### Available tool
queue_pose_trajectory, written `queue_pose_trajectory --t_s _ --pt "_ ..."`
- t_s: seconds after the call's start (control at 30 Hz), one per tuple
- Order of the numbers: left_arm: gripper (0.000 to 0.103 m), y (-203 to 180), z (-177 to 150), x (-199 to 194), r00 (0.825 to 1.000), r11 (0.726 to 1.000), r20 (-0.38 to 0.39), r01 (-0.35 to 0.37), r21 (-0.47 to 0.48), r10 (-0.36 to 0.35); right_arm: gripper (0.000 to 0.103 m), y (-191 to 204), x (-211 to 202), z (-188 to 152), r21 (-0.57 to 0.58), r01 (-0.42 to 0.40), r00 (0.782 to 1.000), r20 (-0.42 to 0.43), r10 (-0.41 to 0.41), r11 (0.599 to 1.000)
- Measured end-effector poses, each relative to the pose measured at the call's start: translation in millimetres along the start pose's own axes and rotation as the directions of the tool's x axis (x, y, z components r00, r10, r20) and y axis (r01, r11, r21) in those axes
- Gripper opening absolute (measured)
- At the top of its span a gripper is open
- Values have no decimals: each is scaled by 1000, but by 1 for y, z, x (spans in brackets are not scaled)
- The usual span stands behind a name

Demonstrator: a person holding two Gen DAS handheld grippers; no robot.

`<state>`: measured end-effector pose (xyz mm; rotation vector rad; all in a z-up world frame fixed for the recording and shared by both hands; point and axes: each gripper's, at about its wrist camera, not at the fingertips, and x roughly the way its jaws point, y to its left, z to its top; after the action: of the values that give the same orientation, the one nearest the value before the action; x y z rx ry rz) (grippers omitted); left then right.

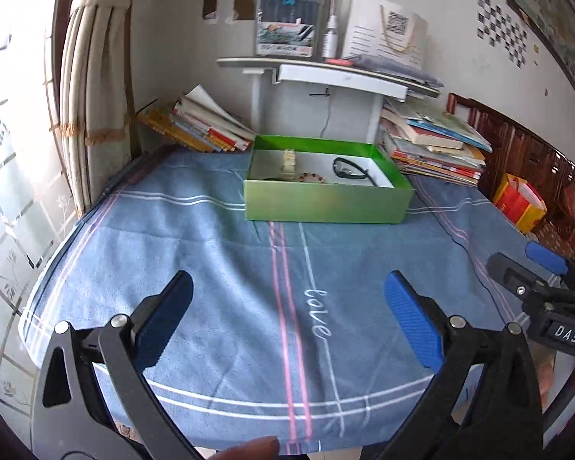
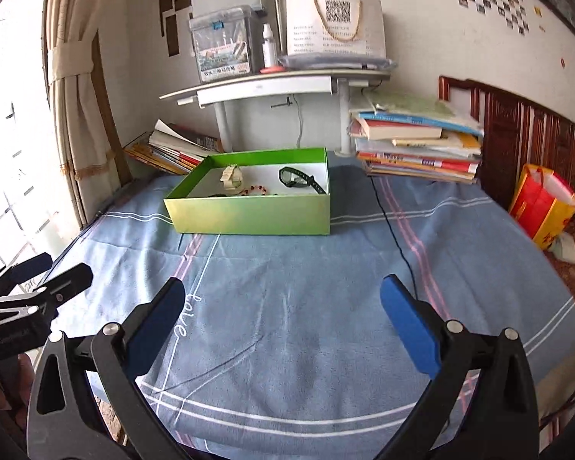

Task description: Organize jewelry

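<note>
The green box (image 2: 251, 212), with a cream watch (image 2: 232, 178), a beaded bracelet (image 2: 255, 190) and a black watch (image 2: 299, 179) inside, sits on the blue cloth (image 2: 306, 287) beyond my left gripper (image 1: 287, 318) and right gripper (image 2: 283, 322), both spread wide, holding nothing.

Left tool (image 1: 287, 320) wide open above blue cloth (image 1: 249, 268); green box (image 1: 327, 195) holds black watch (image 1: 347, 170), bead bracelet (image 1: 310, 178).

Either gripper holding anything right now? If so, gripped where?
Nothing held. Left gripper and right gripper both stand open over the blue cloth.
</note>
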<state>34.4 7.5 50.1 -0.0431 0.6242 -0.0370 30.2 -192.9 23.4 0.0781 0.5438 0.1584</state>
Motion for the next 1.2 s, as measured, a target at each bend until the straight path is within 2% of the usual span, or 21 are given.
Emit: queue_pose_trajectory --t_s 0.17,0.3,0.5,0.83,1.2 --pt "99 -20 9 -22 999 999 35 14 32 -15 100 3 -18 7 -16 7 1000 10 -7 1000" --pt "99 -32 19 -40 997 999 80 -20 48 16 100 5 -35 10 -27 12 999 44 -11 1000" --pt "99 -36 31 -58 993 999 114 -30 38 26 100 -1 -49 12 -30 14 997 73 -12 999" --pt "99 -32 41 -53 995 1000 102 -18 16 16 100 -17 -54 25 5 22 994 111 -22 1000" --pt "99 -34 45 -48 994 999 99 -39 26 36 100 -19 -49 26 5 23 995 102 -24 1000"
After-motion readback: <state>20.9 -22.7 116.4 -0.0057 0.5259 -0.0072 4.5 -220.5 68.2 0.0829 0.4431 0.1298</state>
